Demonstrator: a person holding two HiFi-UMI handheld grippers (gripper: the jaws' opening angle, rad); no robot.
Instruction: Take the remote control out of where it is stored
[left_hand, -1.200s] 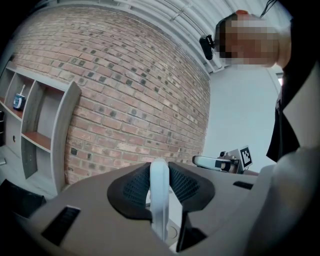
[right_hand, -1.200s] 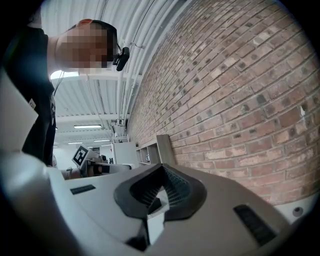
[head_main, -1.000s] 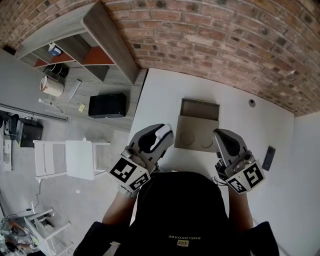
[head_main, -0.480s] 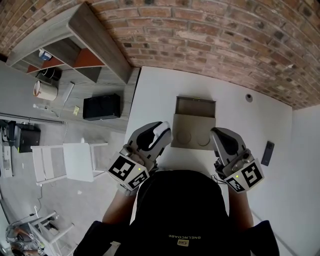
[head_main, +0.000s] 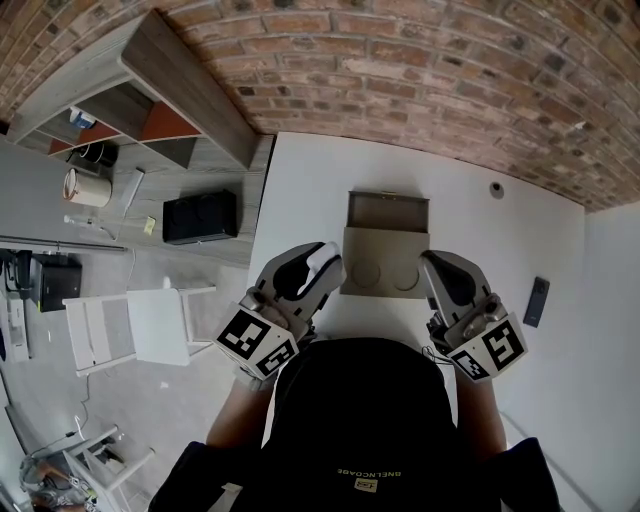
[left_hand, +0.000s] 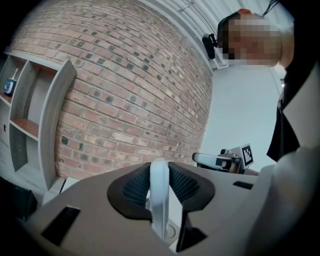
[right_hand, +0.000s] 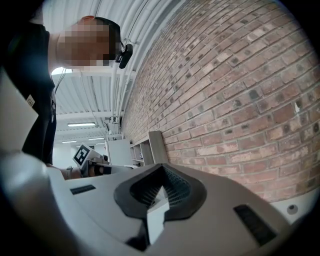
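Observation:
An open cardboard box with its flap raised and two round recesses inside sits on the white table. My left gripper hovers at the box's near left corner, shut on a white flat rounded object that stands upright between the pads. Whether that object is the remote control I cannot tell. My right gripper is at the box's near right corner, jaws together with nothing between them. A dark slim remote-like bar lies on the table to the right.
A brick wall runs behind the table. A small round thing lies near the back right. Left of the table stand a shelf unit, a black case and a white chair.
The view has drifted a little, so the box and table sit slightly higher in frame. Both grippers keep their places beside the box.

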